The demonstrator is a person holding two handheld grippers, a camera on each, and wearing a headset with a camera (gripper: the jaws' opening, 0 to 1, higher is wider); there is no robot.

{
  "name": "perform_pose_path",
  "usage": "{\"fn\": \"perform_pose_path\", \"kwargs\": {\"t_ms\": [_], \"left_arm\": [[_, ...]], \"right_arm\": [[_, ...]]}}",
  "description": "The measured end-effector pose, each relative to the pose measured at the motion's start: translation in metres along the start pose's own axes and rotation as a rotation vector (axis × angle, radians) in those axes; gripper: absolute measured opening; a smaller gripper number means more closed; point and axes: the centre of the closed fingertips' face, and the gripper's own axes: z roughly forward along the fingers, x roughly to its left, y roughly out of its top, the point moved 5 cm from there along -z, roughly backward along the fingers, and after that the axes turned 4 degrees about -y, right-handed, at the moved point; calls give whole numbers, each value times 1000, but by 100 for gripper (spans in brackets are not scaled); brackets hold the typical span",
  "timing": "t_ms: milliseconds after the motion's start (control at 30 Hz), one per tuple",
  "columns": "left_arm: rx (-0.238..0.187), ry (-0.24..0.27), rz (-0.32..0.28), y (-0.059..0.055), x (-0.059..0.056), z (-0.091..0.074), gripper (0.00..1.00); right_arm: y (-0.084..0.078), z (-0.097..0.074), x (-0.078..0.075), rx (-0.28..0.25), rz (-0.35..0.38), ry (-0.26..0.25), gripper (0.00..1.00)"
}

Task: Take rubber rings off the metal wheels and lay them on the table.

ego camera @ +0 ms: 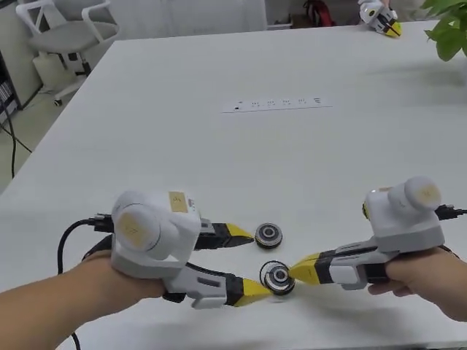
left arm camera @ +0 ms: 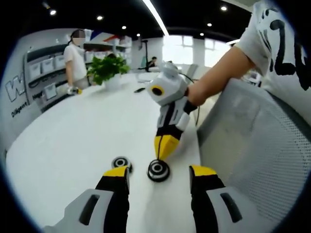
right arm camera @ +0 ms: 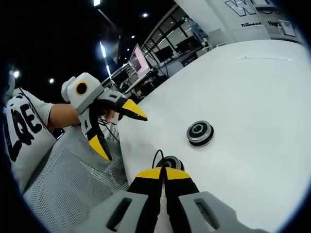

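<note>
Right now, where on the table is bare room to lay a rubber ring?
Free: the wide white table between the socket strip and the far metal wheel. Crowded: the front edge, where the left gripper, right gripper, rubber ring and near metal wheel meet.

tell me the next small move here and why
Probably draw the right gripper back, peeling the rubber ring off the near metal wheel: its jaws are shut, apparently on the ring, and a loop stands clear of the wheel.

Glossy metal wheel (ego camera: 268,235), matt table (ego camera: 182,146)
</note>
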Motion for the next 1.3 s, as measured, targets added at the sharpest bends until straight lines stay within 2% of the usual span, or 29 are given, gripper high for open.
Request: {"fn": "perform_pose_path", "kwargs": {"t_ms": [200,400,667,867,1033,1300], "left_arm": [[-3,16,-9,-4,1,-14,58],[-15,33,-24,-8,4,-28,66],[-35,75,-63,-14,9,-45,73],[-34,101,-89,-22,12,-55,76],[-33,118,-102,-26,13,-60,76],[-20,124,-111,-33,10,-61,75]], "right_arm": [[8,0,0,-5,-1,17,0],[18,2,7,-11,-10,41,0],[30,14,15,-4,-32,62,0],[36,26,14,5,-46,68,0],[36,37,16,20,-57,60,0],[25,49,11,60,-72,32,0]]}}
